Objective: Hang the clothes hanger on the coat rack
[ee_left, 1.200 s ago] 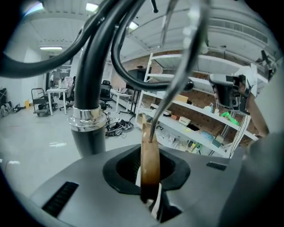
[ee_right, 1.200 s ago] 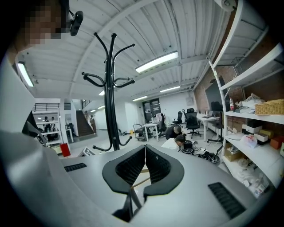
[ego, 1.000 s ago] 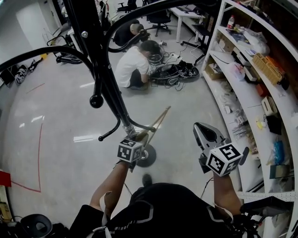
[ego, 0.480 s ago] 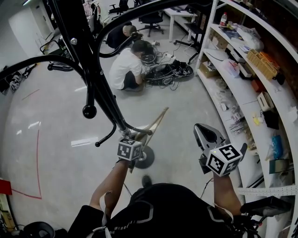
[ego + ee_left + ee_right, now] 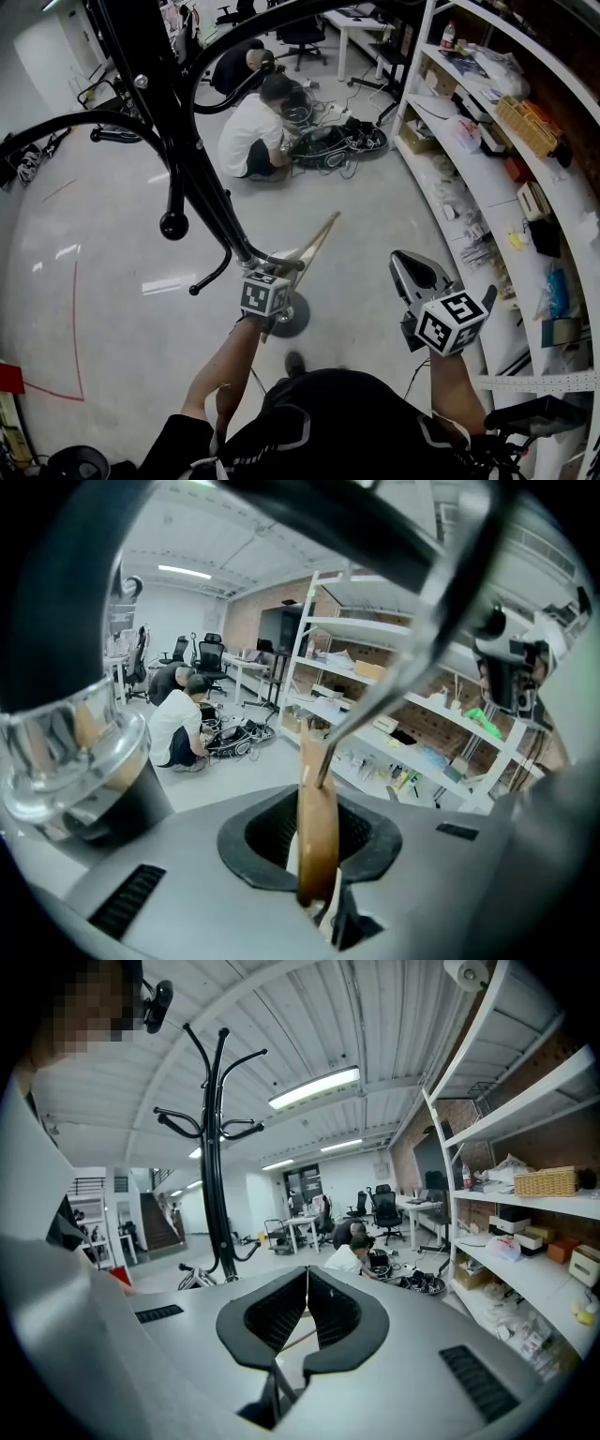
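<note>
The left gripper has its jaws squeezed tight on the wooden hanger, which sticks up between them with its metal hook reaching past the tips beside the black coat rack, while the right gripper has its jaws pressed together, empty.

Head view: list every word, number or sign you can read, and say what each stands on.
No readable text in any view.
Left marker cube and right marker cube: black-and-white square patterns, no words.
Goods on the shelves: any labels too small and blurred to read.
</note>
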`<action>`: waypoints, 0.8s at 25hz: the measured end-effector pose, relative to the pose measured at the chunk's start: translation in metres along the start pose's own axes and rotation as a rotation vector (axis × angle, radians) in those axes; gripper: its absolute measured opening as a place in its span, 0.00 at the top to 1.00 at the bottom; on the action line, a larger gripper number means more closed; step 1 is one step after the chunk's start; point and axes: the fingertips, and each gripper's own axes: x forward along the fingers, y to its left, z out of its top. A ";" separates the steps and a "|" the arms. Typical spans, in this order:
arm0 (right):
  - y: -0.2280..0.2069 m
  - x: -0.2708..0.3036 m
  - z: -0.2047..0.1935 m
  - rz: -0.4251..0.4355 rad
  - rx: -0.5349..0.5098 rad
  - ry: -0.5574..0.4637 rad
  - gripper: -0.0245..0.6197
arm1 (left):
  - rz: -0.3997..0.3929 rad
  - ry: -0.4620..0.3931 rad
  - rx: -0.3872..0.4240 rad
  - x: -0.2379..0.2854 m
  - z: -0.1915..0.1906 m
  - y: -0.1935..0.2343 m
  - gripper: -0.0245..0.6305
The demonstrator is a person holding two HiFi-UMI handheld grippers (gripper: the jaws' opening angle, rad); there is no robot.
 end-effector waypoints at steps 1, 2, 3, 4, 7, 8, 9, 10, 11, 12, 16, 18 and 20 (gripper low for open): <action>0.000 0.000 0.000 0.001 0.000 -0.001 0.95 | -0.001 0.000 0.001 0.001 0.000 0.000 0.89; 0.000 -0.001 0.000 0.001 0.000 0.000 0.95 | -0.001 0.001 0.000 0.001 0.000 0.000 0.89; 0.000 -0.001 0.000 0.001 -0.001 0.002 0.95 | 0.000 0.003 -0.002 0.001 0.000 0.000 0.89; 0.000 -0.001 0.000 0.002 -0.002 0.003 0.95 | 0.002 0.003 -0.004 0.001 0.000 0.000 0.89; -0.002 -0.001 -0.002 0.004 0.001 0.000 0.95 | 0.002 -0.006 -0.010 0.001 -0.001 0.000 0.89; -0.002 -0.001 -0.002 0.005 0.002 -0.002 0.95 | -0.002 -0.009 -0.005 0.002 -0.001 0.000 0.89; -0.002 -0.001 -0.002 0.005 0.002 -0.003 0.95 | -0.006 -0.012 0.002 0.003 -0.002 0.001 0.89; -0.002 -0.001 -0.002 0.006 0.002 -0.003 0.95 | -0.010 -0.015 0.008 0.003 -0.003 0.001 0.89; -0.002 -0.001 -0.002 0.008 0.001 -0.004 0.95 | -0.013 -0.018 0.010 0.003 -0.003 0.000 0.89; -0.001 -0.001 -0.001 0.013 0.000 -0.005 0.95 | -0.015 -0.021 0.011 0.003 -0.004 0.000 0.89; 0.007 -0.003 0.001 0.037 -0.009 -0.002 0.95 | 0.000 -0.039 0.034 0.000 -0.007 -0.002 0.89; 0.010 -0.002 0.002 0.047 -0.017 -0.001 0.95 | 0.011 -0.058 0.046 -0.002 -0.008 -0.001 0.89; 0.012 -0.001 0.002 0.058 -0.022 0.003 0.95 | 0.024 -0.088 0.065 -0.005 -0.005 0.001 0.88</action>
